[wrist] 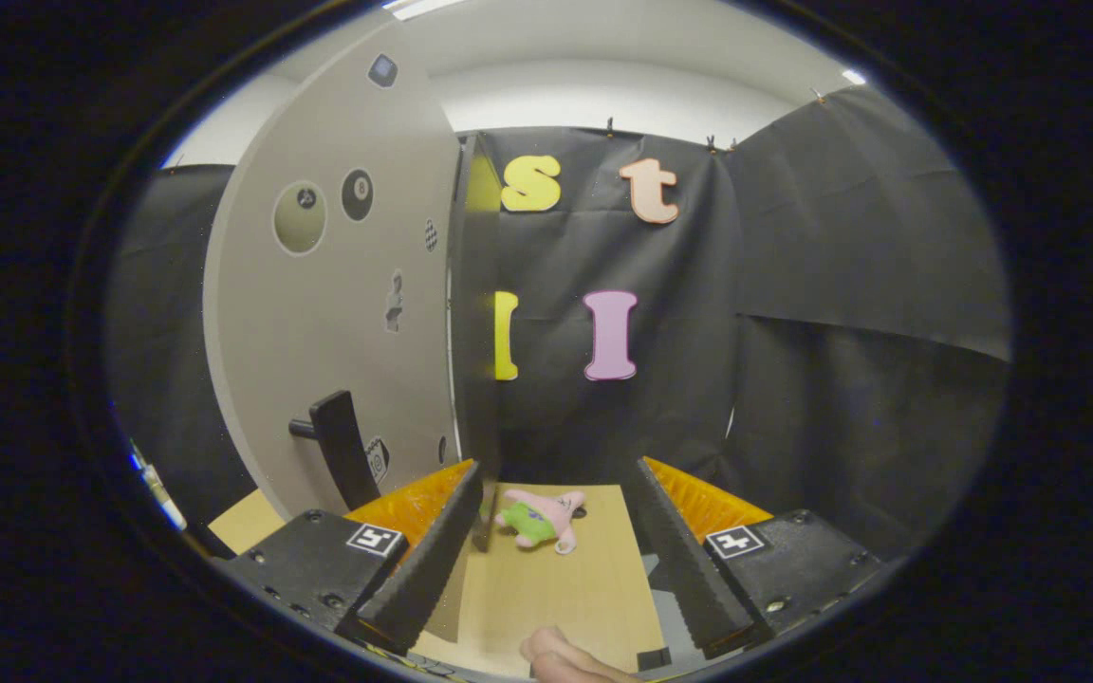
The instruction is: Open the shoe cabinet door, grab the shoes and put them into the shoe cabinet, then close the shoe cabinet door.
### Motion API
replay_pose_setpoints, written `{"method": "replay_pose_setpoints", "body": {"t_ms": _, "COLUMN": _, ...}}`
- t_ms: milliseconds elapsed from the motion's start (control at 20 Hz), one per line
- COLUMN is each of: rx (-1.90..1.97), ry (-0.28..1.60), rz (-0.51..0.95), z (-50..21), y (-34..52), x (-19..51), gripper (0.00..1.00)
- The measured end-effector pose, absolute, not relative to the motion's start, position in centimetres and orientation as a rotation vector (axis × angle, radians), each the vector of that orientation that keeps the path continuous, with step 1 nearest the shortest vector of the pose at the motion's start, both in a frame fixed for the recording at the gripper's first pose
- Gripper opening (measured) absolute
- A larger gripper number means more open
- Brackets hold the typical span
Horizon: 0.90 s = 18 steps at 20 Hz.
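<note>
The shoe cabinet's grey door (338, 313) stands tall just left of my left finger, dotted with small stickers. Its black bar handle (342, 460) juts out low down, close beside the left finger. The door's dark edge (476, 332) faces me right above the left fingertip. My gripper (558, 465) is open with nothing between its fingers (433, 560). Whether the door is ajar or flush I cannot tell.
A pink and green plush toy (544, 518) lies on the wooden tabletop (556, 588) between and just beyond the fingers. A person's fingertip (561, 655) shows at the near edge. Black cloth walls (841, 332) close in behind and to the right.
</note>
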<state>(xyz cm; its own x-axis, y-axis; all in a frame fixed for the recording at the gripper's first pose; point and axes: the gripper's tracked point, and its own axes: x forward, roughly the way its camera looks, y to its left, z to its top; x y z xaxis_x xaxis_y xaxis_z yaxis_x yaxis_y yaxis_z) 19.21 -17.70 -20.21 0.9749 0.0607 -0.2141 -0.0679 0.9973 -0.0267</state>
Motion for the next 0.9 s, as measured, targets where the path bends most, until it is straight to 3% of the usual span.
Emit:
{"method": "replay_pose_setpoints", "body": {"t_ms": 150, "rx": -0.068, "ry": 0.234, "rz": 0.093, "z": -21.6, "y": -14.5, "x": 18.2, "gripper": 0.93}}
{"method": "replay_pose_setpoints", "body": {"t_ms": 300, "rx": -0.127, "ry": 0.212, "rz": 0.062, "z": -21.2, "y": -13.2, "x": 17.7, "gripper": 0.92}}
{"method": "replay_pose_setpoints", "body": {"t_ms": 900, "rx": -0.107, "ry": 0.267, "rz": 0.186, "z": -21.2, "y": -3.8, "x": 17.2, "gripper": 0.92}}
